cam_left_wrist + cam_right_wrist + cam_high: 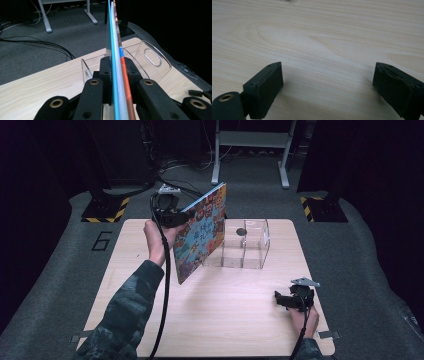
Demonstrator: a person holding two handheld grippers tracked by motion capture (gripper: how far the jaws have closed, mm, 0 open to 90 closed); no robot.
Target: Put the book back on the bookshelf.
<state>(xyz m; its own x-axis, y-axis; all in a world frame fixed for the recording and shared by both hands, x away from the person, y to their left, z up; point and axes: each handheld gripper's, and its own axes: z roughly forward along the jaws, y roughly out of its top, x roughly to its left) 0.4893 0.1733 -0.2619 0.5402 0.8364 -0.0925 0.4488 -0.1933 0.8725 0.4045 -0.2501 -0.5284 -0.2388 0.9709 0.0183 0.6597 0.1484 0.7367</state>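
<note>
A thin picture book [202, 232] with a busy, colourful cover hangs upright and tilted above the table's back left. My left gripper [176, 216] is shut on its upper left edge. In the left gripper view the book [117, 57] stands edge-on between the two black jaws, my left gripper [118, 65] clamped on it. Just right of the book a clear plastic rack [245, 245] with dividers stands on the table; the rack [150, 57] shows behind the book. My right gripper [285, 299] rests low at the table's front right, open, and between its jaws [327, 82] lies only bare wood.
The light wooden table [215, 320] stands on grey carpet. Cables [175, 182] and a white desk frame [250, 150] lie beyond the far edge. Yellow-black striped stand feet [105, 212] sit at both back corners.
</note>
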